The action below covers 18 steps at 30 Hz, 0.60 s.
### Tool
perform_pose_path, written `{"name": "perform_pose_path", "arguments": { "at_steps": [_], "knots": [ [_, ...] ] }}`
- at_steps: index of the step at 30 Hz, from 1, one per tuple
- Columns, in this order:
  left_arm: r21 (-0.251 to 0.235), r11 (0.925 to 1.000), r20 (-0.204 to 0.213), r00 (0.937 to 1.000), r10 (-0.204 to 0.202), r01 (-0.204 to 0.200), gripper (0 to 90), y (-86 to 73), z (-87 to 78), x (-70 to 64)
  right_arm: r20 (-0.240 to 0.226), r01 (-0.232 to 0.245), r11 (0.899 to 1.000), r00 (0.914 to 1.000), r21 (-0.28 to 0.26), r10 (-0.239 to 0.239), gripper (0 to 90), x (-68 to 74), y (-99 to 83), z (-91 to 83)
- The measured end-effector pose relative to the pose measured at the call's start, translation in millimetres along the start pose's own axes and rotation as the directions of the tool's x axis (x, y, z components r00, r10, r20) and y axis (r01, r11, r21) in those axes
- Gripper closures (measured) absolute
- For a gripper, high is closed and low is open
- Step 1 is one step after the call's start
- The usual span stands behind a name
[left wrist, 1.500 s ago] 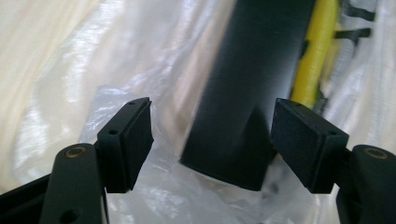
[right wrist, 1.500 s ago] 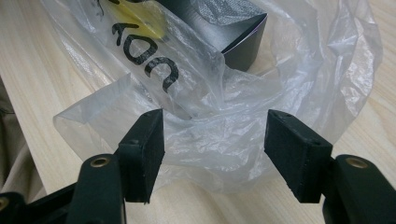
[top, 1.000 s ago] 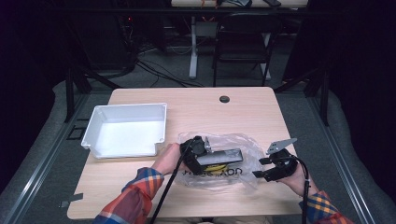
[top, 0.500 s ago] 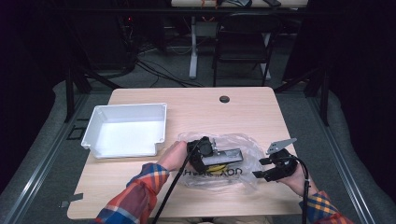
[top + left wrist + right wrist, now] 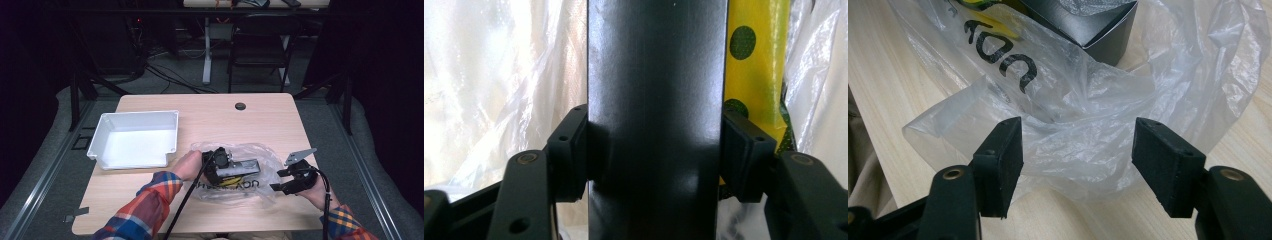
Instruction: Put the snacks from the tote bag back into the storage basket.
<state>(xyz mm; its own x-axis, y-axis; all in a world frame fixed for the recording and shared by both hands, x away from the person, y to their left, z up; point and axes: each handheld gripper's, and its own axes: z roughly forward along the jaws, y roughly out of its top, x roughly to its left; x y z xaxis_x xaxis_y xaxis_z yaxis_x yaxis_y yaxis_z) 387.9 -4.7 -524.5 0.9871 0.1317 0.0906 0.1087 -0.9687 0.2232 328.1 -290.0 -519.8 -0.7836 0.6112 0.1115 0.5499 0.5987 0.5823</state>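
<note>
A clear plastic bag (image 5: 235, 172) with black lettering lies on the wooden table (image 5: 210, 120), near the front right. Inside it lies a long black box (image 5: 239, 167) beside something yellow with dark dots (image 5: 756, 65). My left gripper (image 5: 220, 162) reaches into the bag and is shut on the black box (image 5: 656, 120), both pads pressed against its sides. My right gripper (image 5: 281, 181) stands open at the bag's right end. In the right gripper view, the crumpled edge of the bag (image 5: 1073, 130) lies between and just beyond the gripper's (image 5: 1078, 165) pads, and a corner of the box (image 5: 1088, 25) shows inside.
An empty white tray (image 5: 172, 120) sits on the left half of the table. A small dark round hole (image 5: 240, 106) marks the far middle. Chairs, desk legs and cables stand on the floor beyond the table.
My left gripper has pushed a little further right into the bag, along the black box. The right gripper has stayed in place.
</note>
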Motion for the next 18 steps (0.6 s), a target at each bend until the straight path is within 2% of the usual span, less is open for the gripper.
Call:
{"name": "perform_pose_path", "arguments": {
  "at_steps": [1,2,3,7,10,14,15,18],
  "knots": [
    [0.002,1.0,0.003,1.0,0.004,-0.004,40.7,-0.6,-0.6,1.0,-0.002,-0.001,1.0,1.0,0.001,0.001,36.8,-0.1,-0.1,0.0],
    [-0.012,0.9999,-0.015,0.9999,0.005,-0.005,41.5,-2.3,-0.6,0.5,-0.005,0.002,1.0,1.0,0.005,-0.002,36.8,-0.2,-0.2,-0.1],
    [-0.013,0.9999,0.013,0.9999,0.003,-0.002,42.4,-3.3,-1.7,2.4,-0.005,0.001,1.0,1.0,0.005,-0.001,36.9,-0.4,-0.5,0.1],
    [-0.011,0.9999,0.007,0.9999,0.009,-0.009,43.5,-6.5,-3.5,3.4,-0.003,-0.001,1.0,1.0,0.005,0.001,36.9,-0.8,-0.5,0.5],
    [-0.016,0.9999,0.018,0.9998,0.004,-0.004,43.7,-8.1,-4.6,4.1,-0.003,0.002,1.0,1.0,0.002,-0.002,36.9,-0.2,-0.1,-0.1],
    [-0.023,0.9995,-0.002,0.9998,0.022,-0.022,43.8,-9.1,-9.2,4.6,0.001,-0.002,1.0,1.0,-0.01,0.002,36.9,-0.6,-0.5,-0.2],
    [-0.027,0.9995,0.011,0.9999,0.013,-0.013,43.9,-9.6,-11.1,5.4,0.0,-0.005,1.0,1.0,-0.009,0.005,36.9,-0.6,-0.5,-0.5],
    [-0.049,0.9987,-0.002,0.9999,0.013,-0.013,43.9,-10.2,-18.9,7.0,0.006,-0.006,1.0,1.0,-0.012,0.006,36.9,-0.8,-0.5,-1.5]
  ]
}}
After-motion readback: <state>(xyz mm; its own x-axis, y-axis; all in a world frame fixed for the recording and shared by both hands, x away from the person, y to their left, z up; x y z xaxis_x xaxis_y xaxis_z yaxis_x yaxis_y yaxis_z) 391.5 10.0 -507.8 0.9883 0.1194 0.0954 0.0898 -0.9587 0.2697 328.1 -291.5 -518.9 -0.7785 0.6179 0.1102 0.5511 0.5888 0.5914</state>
